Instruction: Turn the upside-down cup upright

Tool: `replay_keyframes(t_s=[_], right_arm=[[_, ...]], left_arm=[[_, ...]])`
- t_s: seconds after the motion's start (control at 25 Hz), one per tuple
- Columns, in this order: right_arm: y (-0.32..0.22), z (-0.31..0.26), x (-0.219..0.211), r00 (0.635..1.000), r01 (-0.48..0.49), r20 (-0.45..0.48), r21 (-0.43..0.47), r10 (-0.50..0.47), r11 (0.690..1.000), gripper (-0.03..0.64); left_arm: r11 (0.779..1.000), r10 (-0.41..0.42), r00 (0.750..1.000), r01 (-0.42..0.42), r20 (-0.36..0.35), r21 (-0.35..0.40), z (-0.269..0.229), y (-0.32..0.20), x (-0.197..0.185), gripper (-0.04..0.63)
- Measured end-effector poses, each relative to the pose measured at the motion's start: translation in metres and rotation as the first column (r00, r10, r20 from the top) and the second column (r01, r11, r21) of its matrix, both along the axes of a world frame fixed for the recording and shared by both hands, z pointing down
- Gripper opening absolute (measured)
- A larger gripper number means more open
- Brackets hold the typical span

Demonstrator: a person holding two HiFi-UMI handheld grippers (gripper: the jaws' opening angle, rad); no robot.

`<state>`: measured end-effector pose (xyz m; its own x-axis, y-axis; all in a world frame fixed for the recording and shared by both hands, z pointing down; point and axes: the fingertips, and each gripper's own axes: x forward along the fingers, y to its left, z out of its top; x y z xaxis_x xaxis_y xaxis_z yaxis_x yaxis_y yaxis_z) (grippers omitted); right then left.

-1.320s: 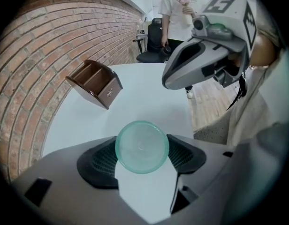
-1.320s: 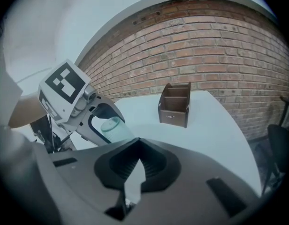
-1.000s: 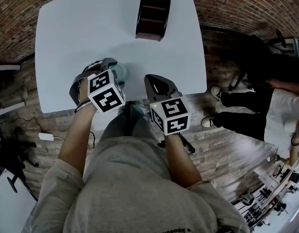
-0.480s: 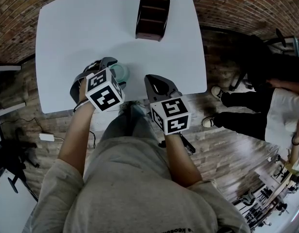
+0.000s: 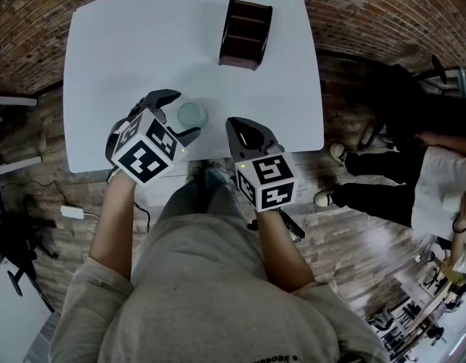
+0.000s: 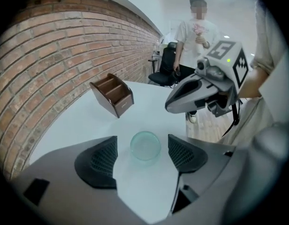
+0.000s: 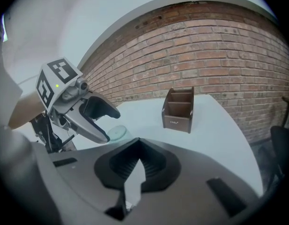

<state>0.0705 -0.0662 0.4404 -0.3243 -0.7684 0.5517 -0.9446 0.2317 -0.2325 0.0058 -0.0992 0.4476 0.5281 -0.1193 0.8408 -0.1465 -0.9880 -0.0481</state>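
My left gripper [image 6: 142, 149] hangs over the desk [image 5: 127, 44], its fingers [image 6: 182, 151] wide and just now opening further. The cup [image 6: 145, 145] sits on the desk in the gap between them, touching neither. My right gripper [image 7: 137, 159] hovers at the desk's near edge, its fingers pressed together and empty.

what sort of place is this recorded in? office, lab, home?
Probably a lab or studio-type workspace rather than a home: exposed brick wall, a bare white table on a wood-plank floor, plus an office chair and a bystander standing nearby.
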Motion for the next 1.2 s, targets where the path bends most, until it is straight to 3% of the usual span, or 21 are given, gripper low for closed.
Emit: replay_keyframes(t_s=[0.16,0.28,0.48,0.6,0.76,0.96,1.04,1.2], right_arm=[[-0.006,-0.01,-0.012,1.0,0.021,0.005,0.022,-0.021,1.0,0.006],[-0.011,-0.019,-0.021,0.999,0.04,0.003,0.047,-0.04,0.998,0.006],[-0.016,-0.035,-0.034,0.998,0.058,0.008,0.083,-0.059,0.995,0.006],[-0.011,-0.048,-0.043,0.997,0.072,0.005,0.109,-0.073,0.991,0.006],[-0.004,-0.075,-0.053,0.997,0.075,-0.015,0.17,-0.074,0.983,0.006],[0.007,-0.117,-0.06,0.996,0.083,-0.057,0.286,-0.069,0.955,0.006],[0.013,-0.134,-0.062,0.996,0.082,-0.071,0.331,-0.062,0.94,0.006],[0.03,-0.161,-0.066,0.997,0.067,-0.06,0.406,-0.046,0.912,0.006]], left_arm=[[0.998,-0.061,0.997,0.062,-0.056,0.011,-0.012,-0.004,-0.006,0.324],[0.989,-0.137,0.983,0.142,-0.124,0.036,-0.023,-0.01,-0.008,0.183],[0.959,-0.241,0.941,0.268,-0.235,0.087,-0.042,-0.01,-0.01,0.04],[0.934,-0.302,0.899,0.346,-0.318,0.09,-0.057,-0.003,-0.015,0.014],[0.889,-0.371,0.818,0.449,-0.439,0.087,-0.085,0.008,-0.025,0.011],[0.842,-0.397,0.733,0.53,-0.552,0.098,-0.123,0.026,-0.034,0.011],[0.826,-0.4,0.708,0.553,-0.582,0.105,-0.136,0.033,-0.038,0.011],[0.806,-0.391,0.681,0.578,-0.619,0.126,-0.154,0.051,-0.045,0.011]])
